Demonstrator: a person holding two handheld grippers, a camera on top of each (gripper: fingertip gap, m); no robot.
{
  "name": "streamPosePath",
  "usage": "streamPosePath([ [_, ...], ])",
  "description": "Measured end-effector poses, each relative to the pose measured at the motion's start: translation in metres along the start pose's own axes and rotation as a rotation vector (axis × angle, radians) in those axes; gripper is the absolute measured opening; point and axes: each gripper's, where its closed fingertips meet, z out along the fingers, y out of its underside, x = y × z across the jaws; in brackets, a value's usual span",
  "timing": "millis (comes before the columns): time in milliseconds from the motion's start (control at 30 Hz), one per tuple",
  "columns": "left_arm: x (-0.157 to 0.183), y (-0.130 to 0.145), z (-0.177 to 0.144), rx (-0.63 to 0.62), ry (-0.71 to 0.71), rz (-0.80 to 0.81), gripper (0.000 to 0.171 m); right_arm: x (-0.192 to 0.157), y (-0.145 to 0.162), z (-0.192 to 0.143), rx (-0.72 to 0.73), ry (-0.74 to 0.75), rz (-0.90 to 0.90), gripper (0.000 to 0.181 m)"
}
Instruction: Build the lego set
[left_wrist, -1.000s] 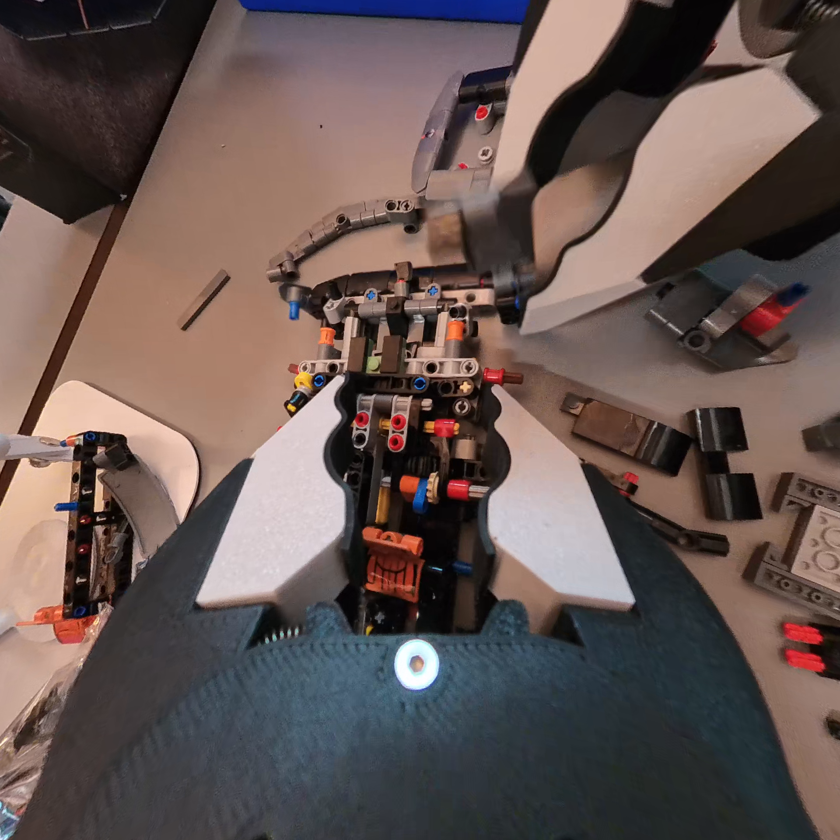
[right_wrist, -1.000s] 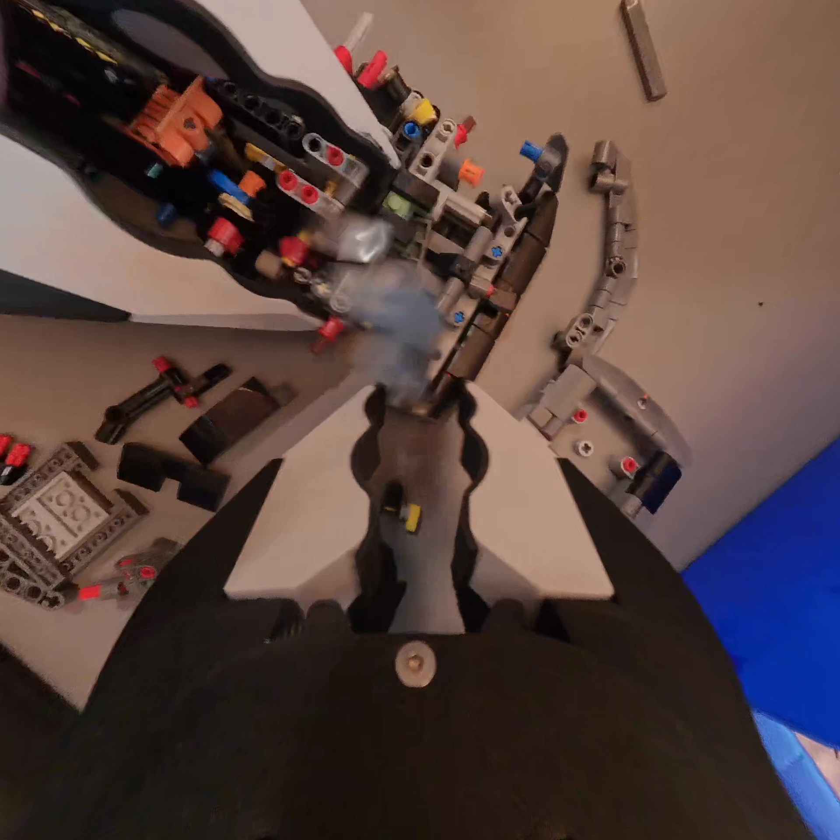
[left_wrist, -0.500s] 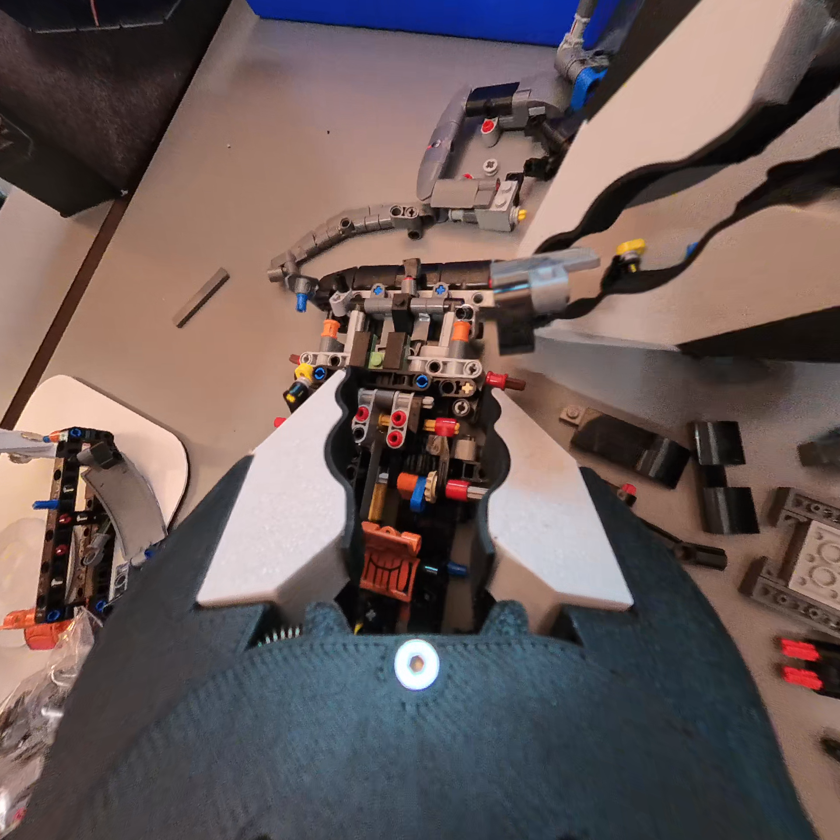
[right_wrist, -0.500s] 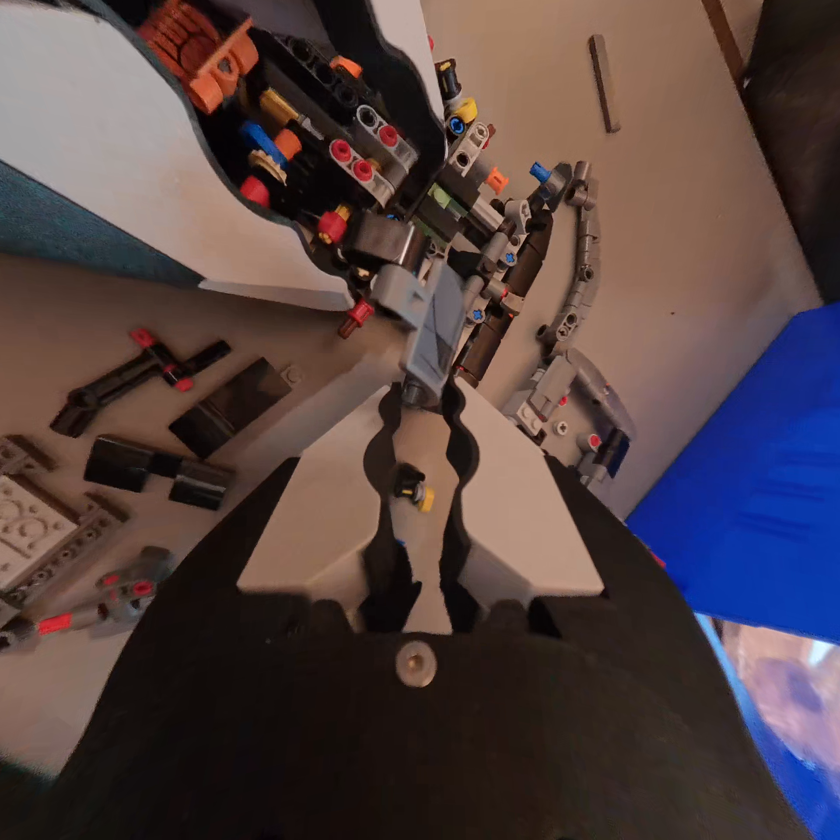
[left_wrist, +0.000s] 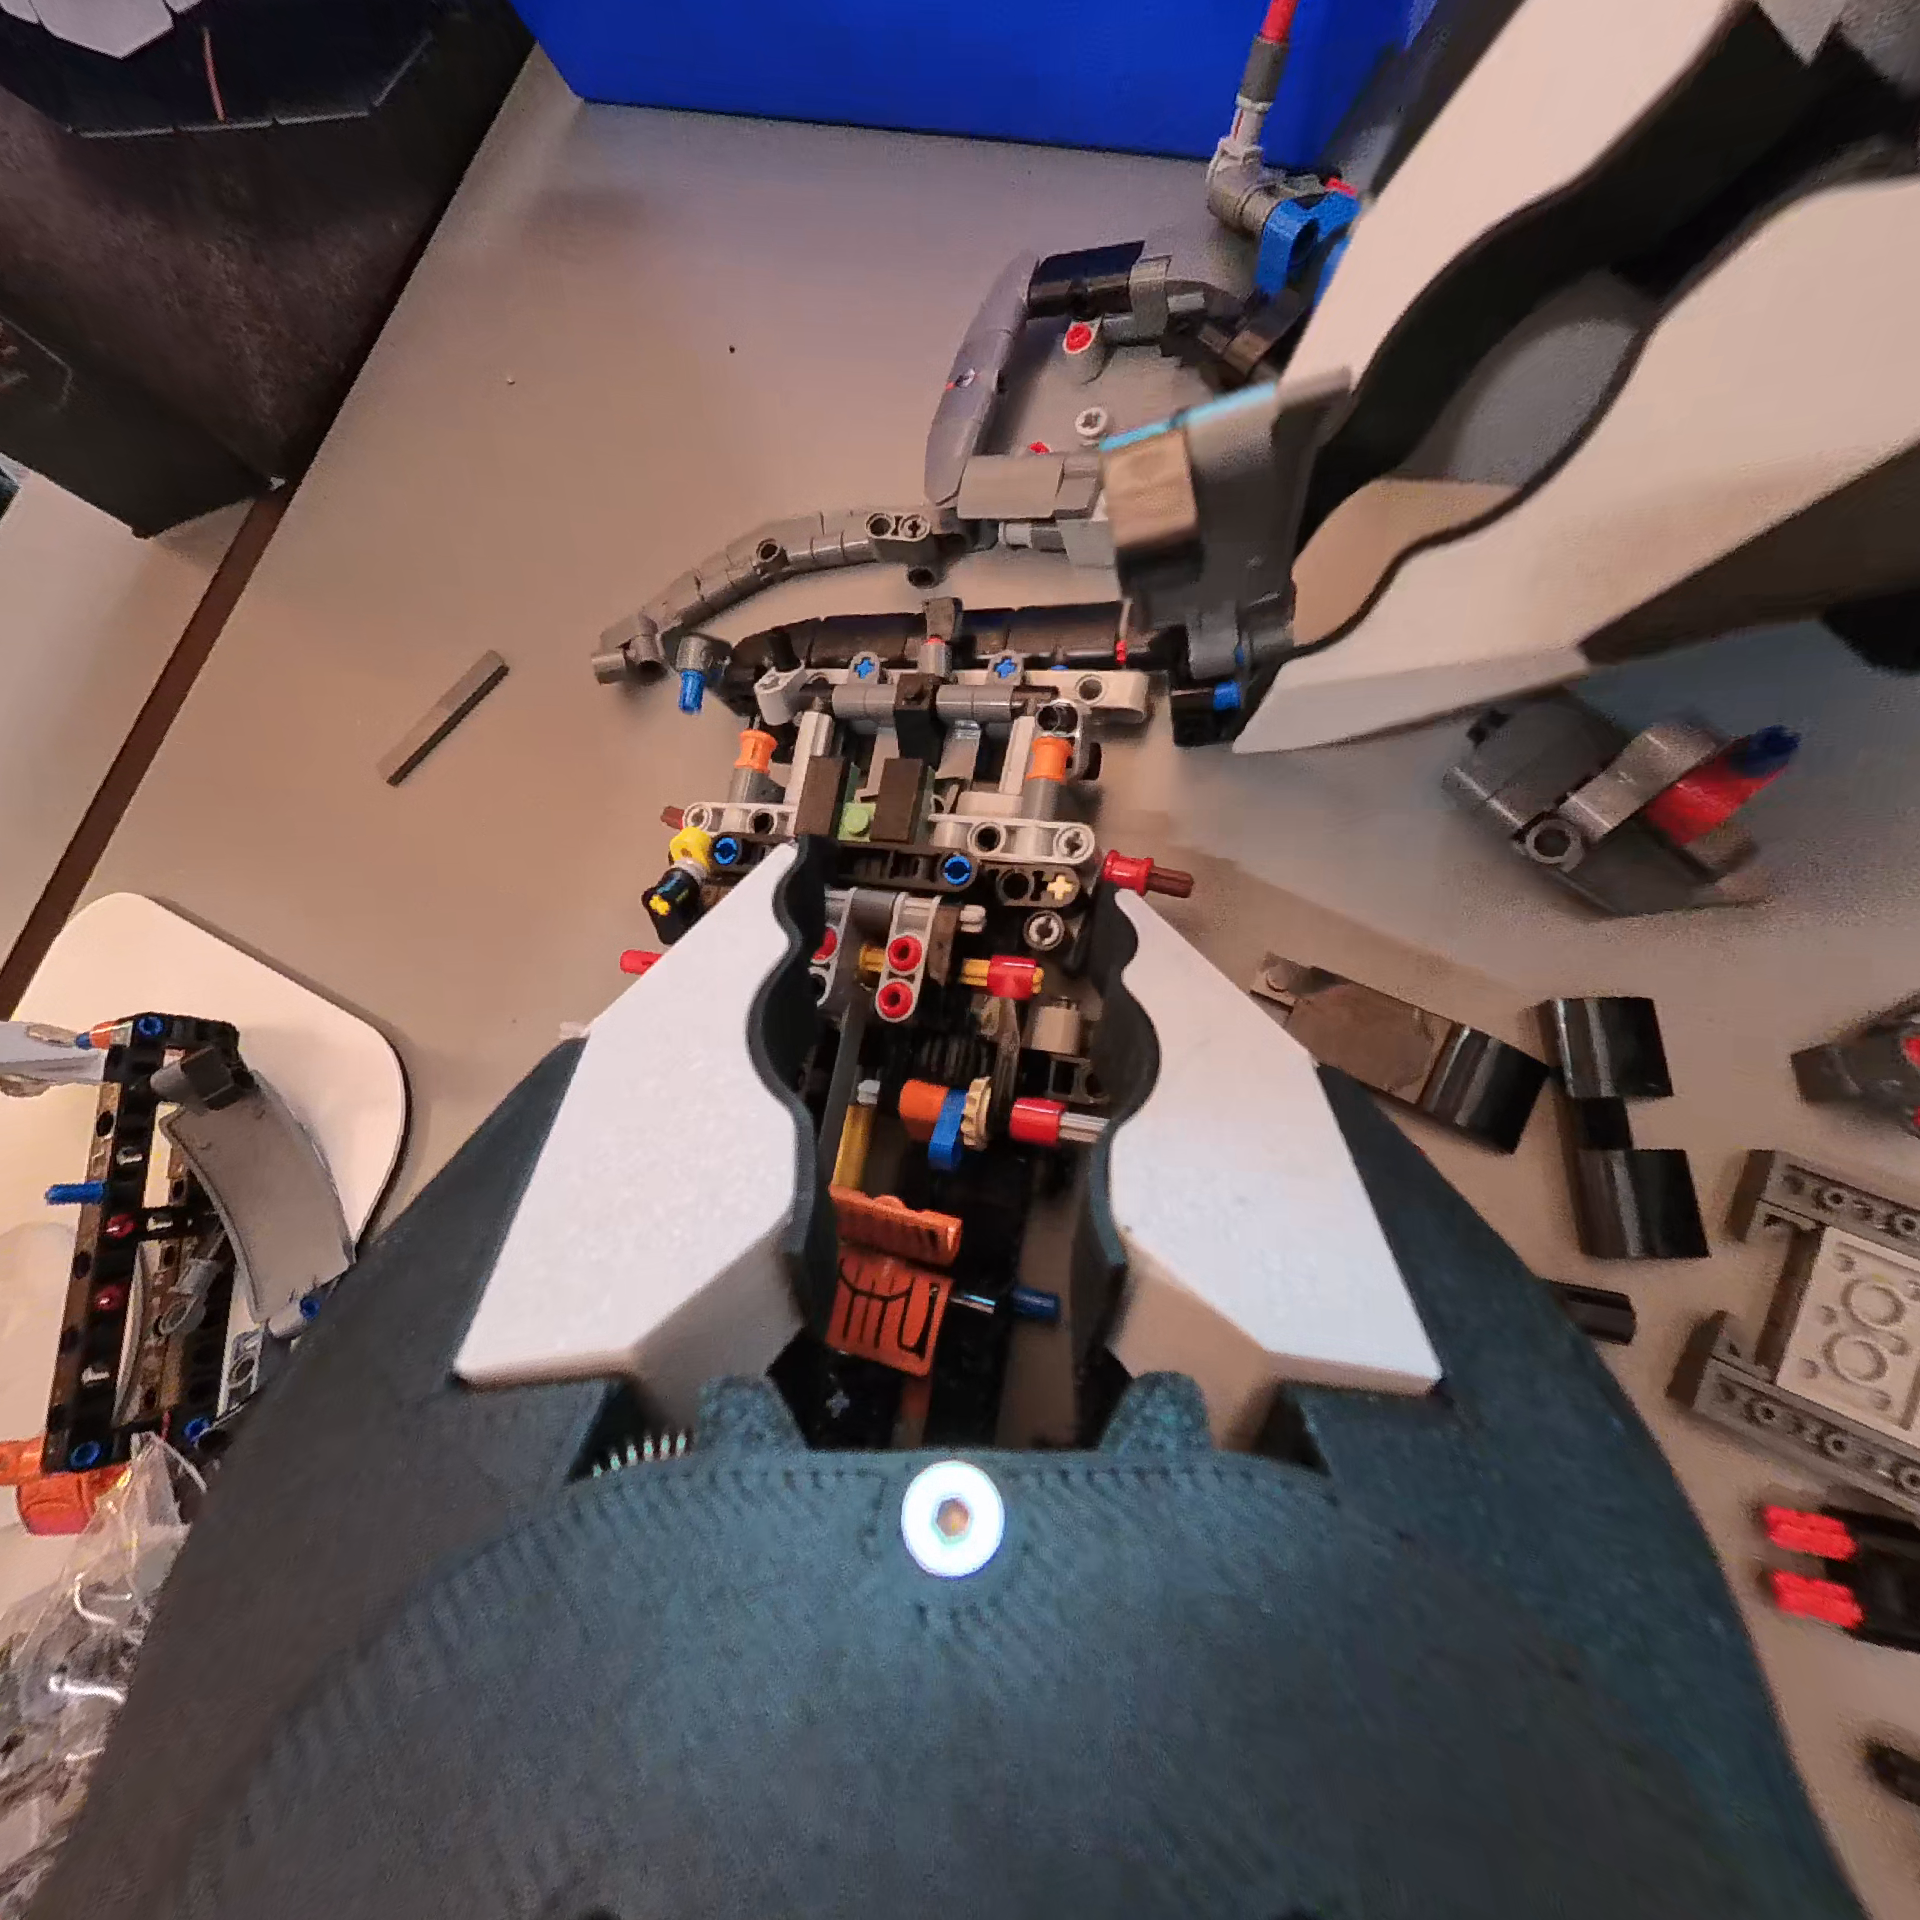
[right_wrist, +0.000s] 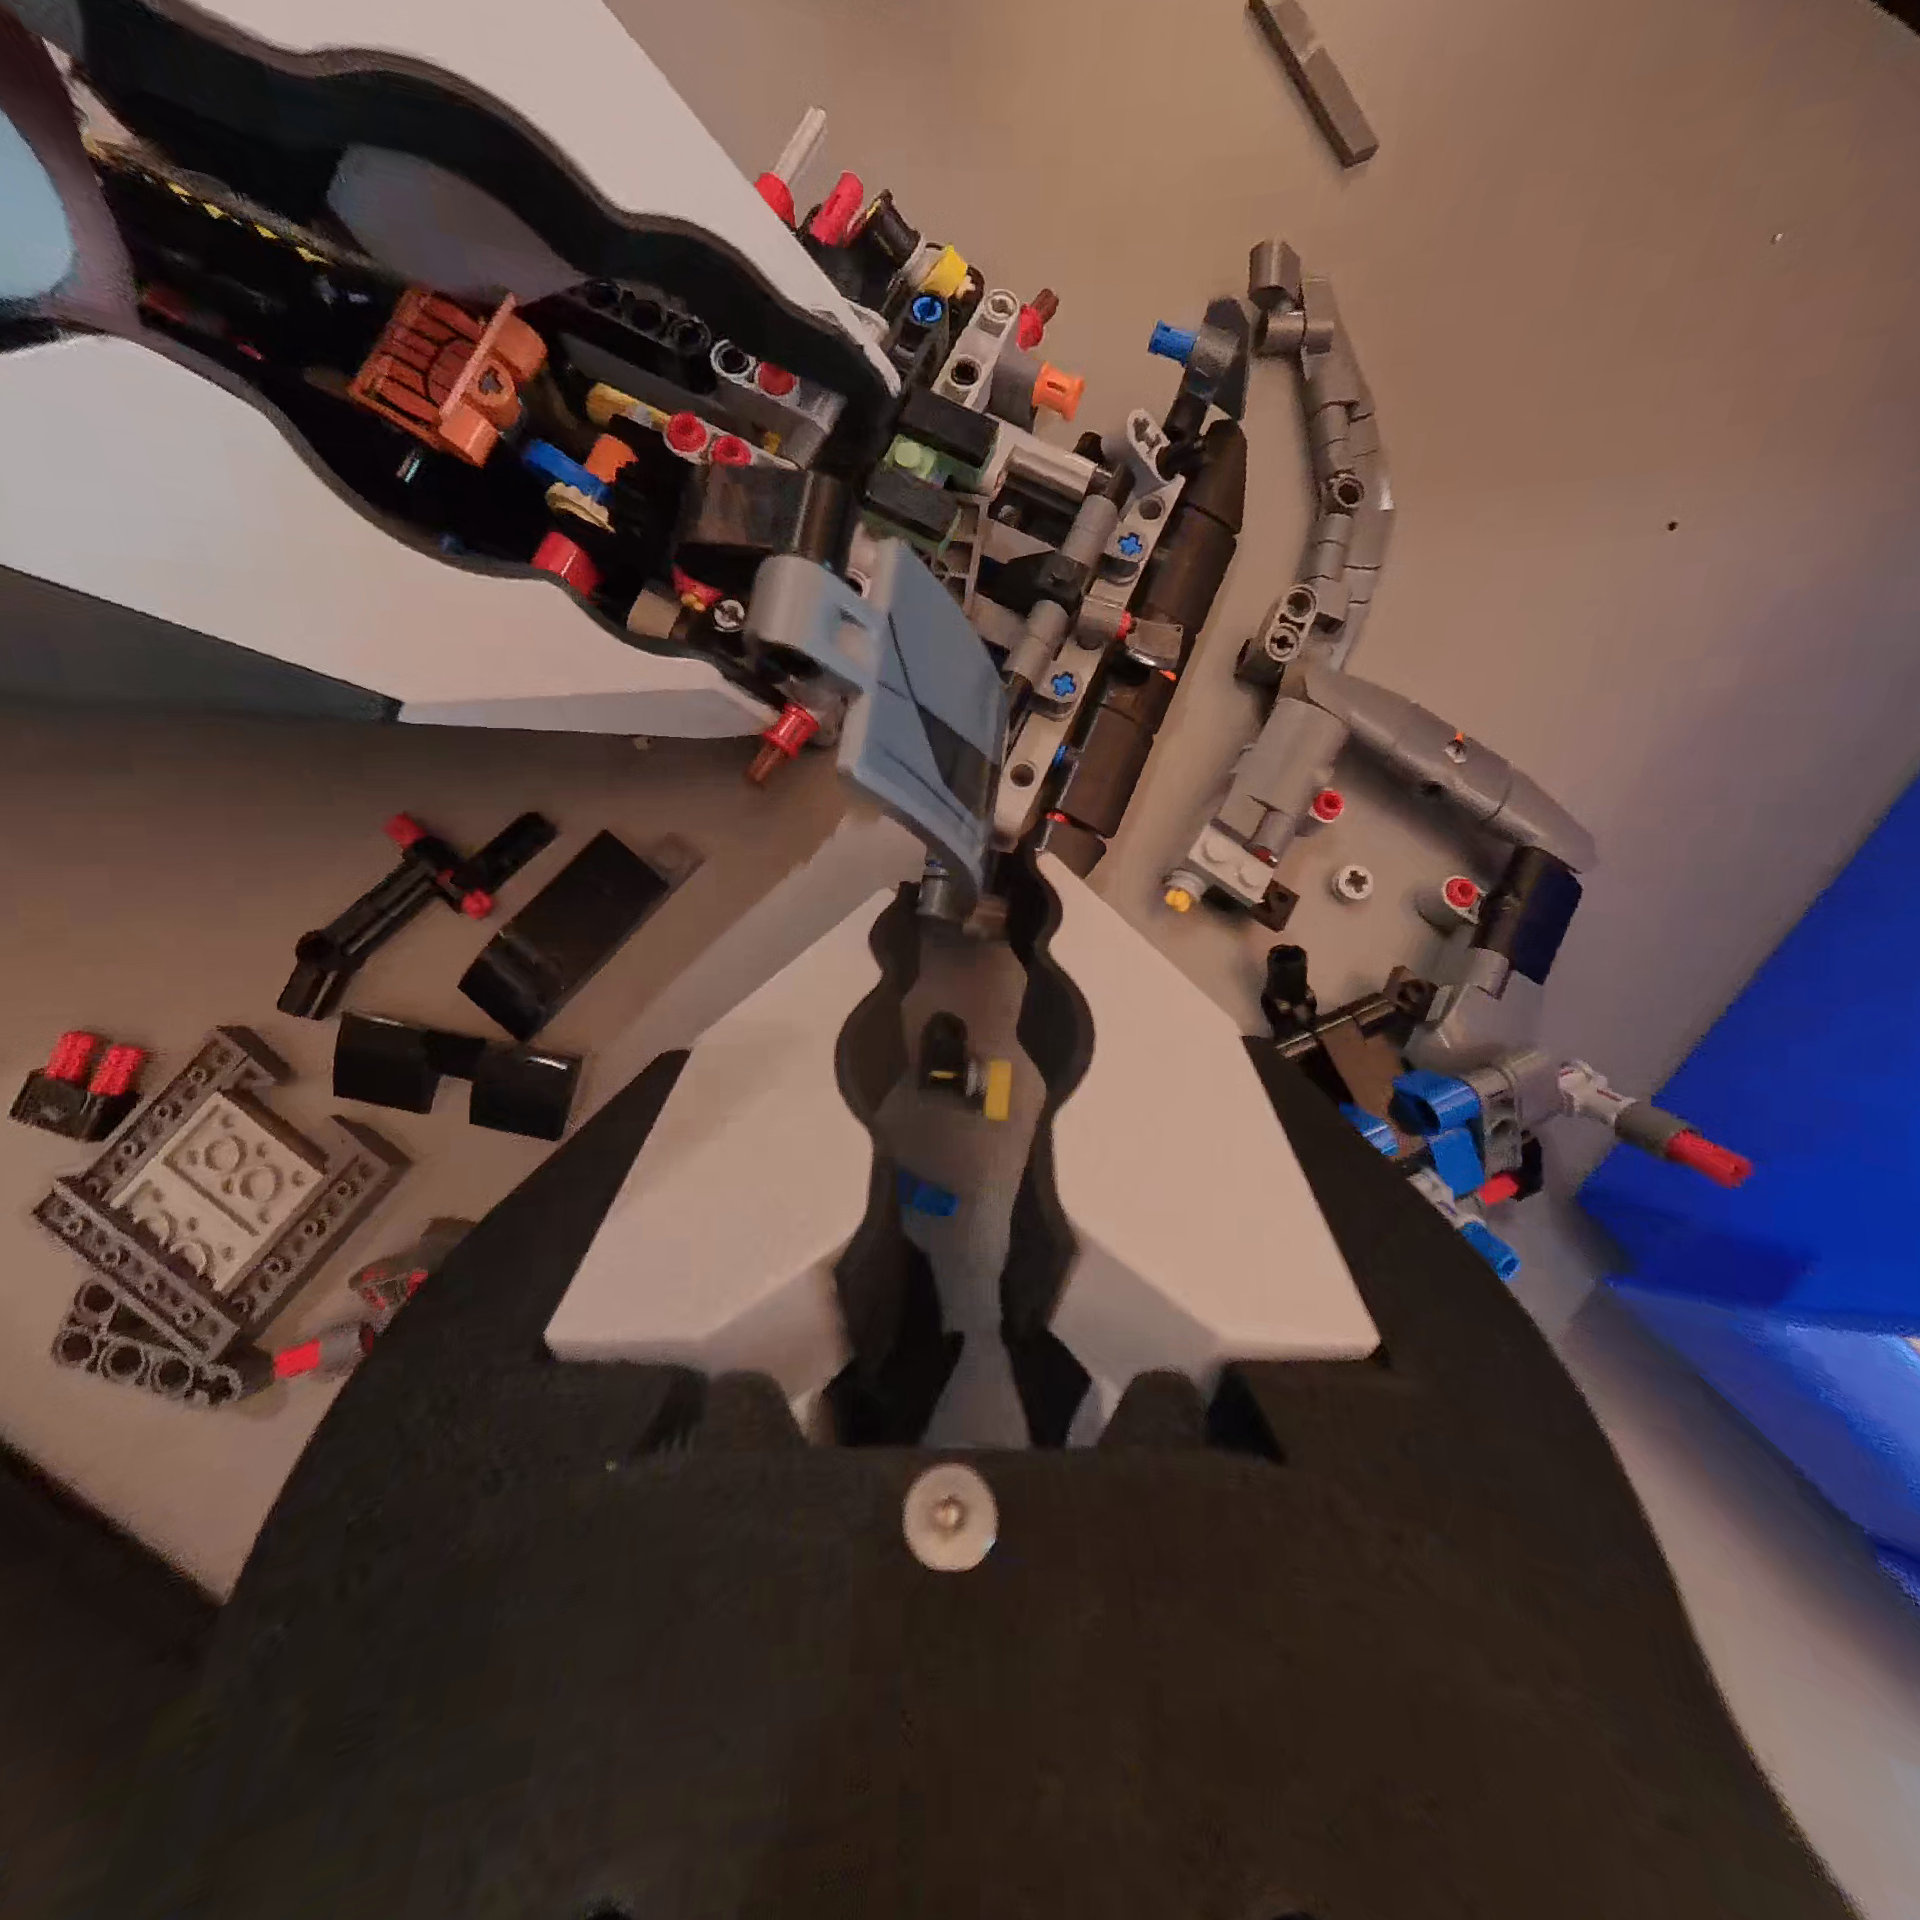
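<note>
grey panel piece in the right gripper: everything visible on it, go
The grey panel piece is smooth, plastic-looking, flat and slightly curved, with a rounded connector lug at its far end. It sits tilted, its near edge pinched at the tips of the right gripper. Its far end lies against the front corner of the main lego assembly, which the left gripper clamps.

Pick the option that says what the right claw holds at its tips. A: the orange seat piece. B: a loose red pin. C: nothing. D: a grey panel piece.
D: the right claw is shut on a grey panel piece, held against the lego assembly that the left claw grips.
</note>
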Motion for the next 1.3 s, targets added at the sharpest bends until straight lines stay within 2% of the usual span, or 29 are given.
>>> streamPosePath([
  [67, 0.000, 0.000, -0.001, 0.007, 0.011, -0.007, 0.049, -0.005, -0.001, -0.003, 0.009, 0.003, -0.002, 0.015],
  [100, -0.006, 0.002, 0.000, -0.002, -0.021, -0.008, 0.047, -0.011, 0.000, -0.006, 0.029, -0.058, 0.026, 0.015],
  [133, -0.025, 0.010, 0.000, -0.036, -0.134, -0.002, 0.043, -0.010, 0.006, -0.008, 0.027, -0.078, 0.053, 0.014],
  [167, -0.032, 0.013, -0.001, -0.027, -0.126, -0.027, 0.042, 0.002, 0.014, -0.011, 0.023, -0.044, 0.071, 0.014],
  [233, -0.025, 0.009, -0.006, 0.018, -0.056, -0.074, 0.034, 0.007, 0.004, -0.023, 0.110, -0.092, 0.131, 0.015],
  [333, -0.022, 0.006, -0.006, 0.026, -0.033, -0.065, 0.033, -0.014, 0.007, -0.017, 0.079, -0.162, 0.072, 0.015],
  [433, -0.015, 0.006, -0.012, 0.045, 0.033, -0.064, 0.032, -0.021, -0.003, -0.023, 0.148, -0.237, 0.072, 0.016],
  [500, -0.012, 0.006, -0.015, 0.044, 0.071, -0.081, 0.032, -0.027, 0.003, -0.020, 0.107, -0.306, 0.053, 0.017],
  [533, -0.010, 0.006, -0.017, 0.044, 0.100, -0.092, 0.028, -0.037, 0.007, -0.019, 0.088, -0.360, 0.022, 0.018],
  [567, -0.009, 0.007, -0.020, 0.042, 0.126, -0.094, 0.018, -0.046, 0.006, -0.021, 0.095, -0.392, -0.023, 0.022],
  [667, -0.001, 0.010, -0.028, 0.060, 0.199, -0.054, 0.015, -0.059, -0.009, -0.032, 0.187, -0.416, -0.127, 0.033],
  [767, -0.004, 0.014, -0.035, 0.039, 0.212, -0.069, 0.016, -0.047, -0.024, -0.041, 0.263, -0.399, -0.115, 0.036],
  [867, -0.010, 0.011, -0.042, 0.049, 0.185, -0.056, 0.034, -0.031, -0.038, -0.047, 0.319, -0.392, -0.031, 0.036],
  [933, -0.017, 0.008, -0.042, 0.065, 0.142, -0.059, 0.063, -0.020, -0.039, -0.041, 0.288, -0.353, -0.007, 0.033],
  [1000, -0.024, 0.019, -0.036, -0.008, 0.102, -0.038, 0.086, -0.016, -0.035, -0.029, 0.215, -0.337, -0.018, 0.033],
  [1133, -0.018, 0.044, -0.012, -0.176, 0.135, -0.018, 0.113, -0.022, -0.030, -0.008, 0.127, -0.367, -0.044, 0.032],
  [1167, -0.015, 0.041, -0.009, -0.167, 0.167, -0.073, 0.115, -0.022, -0.030, -0.007, 0.122, -0.363, -0.051, 0.032],
  [1267, -0.015, 0.045, -0.008, -0.207, 0.184, -0.081, 0.115, -0.021, -0.030, -0.007, 0.137, -0.356, -0.041, 0.031],
  [1300, -0.018, 0.043, -0.011, -0.191, 0.170, -0.078, 0.097, -0.018, -0.031, -0.008, 0.143, -0.350, -0.027, 0.031],
])
